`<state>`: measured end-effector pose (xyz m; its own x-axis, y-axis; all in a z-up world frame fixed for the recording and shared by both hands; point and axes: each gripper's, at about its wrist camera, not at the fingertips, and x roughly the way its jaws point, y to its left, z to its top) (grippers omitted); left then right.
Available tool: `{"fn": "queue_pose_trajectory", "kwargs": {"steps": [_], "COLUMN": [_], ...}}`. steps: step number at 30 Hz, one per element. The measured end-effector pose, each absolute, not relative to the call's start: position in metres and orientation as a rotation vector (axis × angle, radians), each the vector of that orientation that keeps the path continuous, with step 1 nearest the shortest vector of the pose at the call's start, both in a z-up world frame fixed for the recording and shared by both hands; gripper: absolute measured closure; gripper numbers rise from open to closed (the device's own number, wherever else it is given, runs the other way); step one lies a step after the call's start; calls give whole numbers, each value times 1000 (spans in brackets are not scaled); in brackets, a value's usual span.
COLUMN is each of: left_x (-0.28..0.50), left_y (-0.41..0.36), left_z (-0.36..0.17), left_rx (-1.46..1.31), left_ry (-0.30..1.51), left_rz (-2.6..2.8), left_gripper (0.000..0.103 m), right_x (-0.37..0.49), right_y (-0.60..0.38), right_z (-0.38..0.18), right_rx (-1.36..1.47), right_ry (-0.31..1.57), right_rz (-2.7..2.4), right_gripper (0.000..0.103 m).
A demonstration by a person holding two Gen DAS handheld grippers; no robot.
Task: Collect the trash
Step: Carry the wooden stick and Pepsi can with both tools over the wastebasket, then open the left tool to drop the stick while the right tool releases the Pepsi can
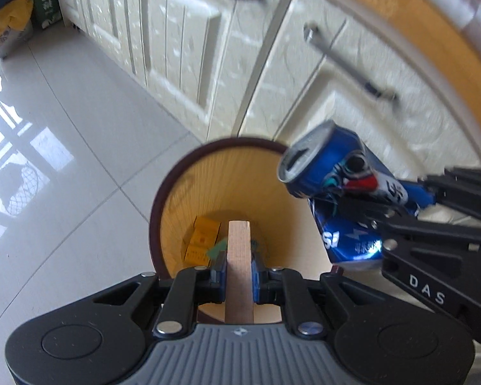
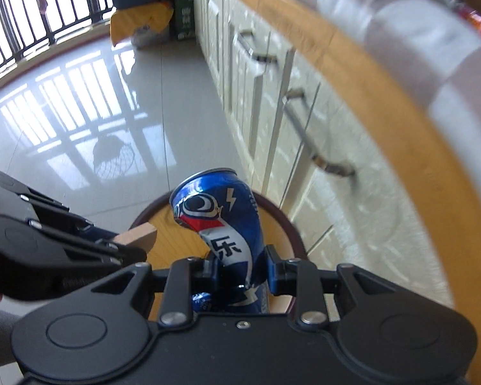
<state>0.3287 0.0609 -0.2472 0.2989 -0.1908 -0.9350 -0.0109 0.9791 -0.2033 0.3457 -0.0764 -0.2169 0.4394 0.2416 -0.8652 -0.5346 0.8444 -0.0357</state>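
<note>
While the left wrist camera looks steeply down, the left gripper (image 1: 239, 268) stands clamped on a thin wooden block (image 1: 239, 256) that sticks out over the mouth of a round bin (image 1: 163, 192) with a dark rim and wood-grain wall. Yellow packets (image 1: 202, 240) lie at the bottom of the bin. To the right, the right gripper (image 1: 378, 221) holds a crushed blue can (image 1: 330, 173) above the bin's edge, with white cupboard doors (image 1: 182, 48) and a grey tiled floor (image 1: 64, 128) behind. From the right wrist camera, the right gripper (image 2: 242, 266) is closed narrowly on the dented can (image 2: 221, 221), its top end pointing away over the bin (image 2: 282, 221). At the left, the left gripper (image 2: 125, 247) grips the wooden block (image 2: 139, 235) above the same opening.
</note>
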Motion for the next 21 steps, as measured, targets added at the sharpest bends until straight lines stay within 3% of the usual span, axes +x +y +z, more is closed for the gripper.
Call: {"fn": "queue_pose_trajectory", "kwargs": {"steps": [16, 21], "left_x": [331, 334], "left_y": [61, 59], "left_z": [-273, -274], "left_rx": [-241, -197], "left_ry": [1352, 1353], "left_rz": [-101, -126], "left_gripper": [87, 77], "right_x": [365, 375], "right_y": [-56, -57], "right_z": [-248, -258], "right_rx": [-447, -467], "right_ry": [1080, 1103], "right_rz": [527, 519], "right_gripper": [75, 75]}}
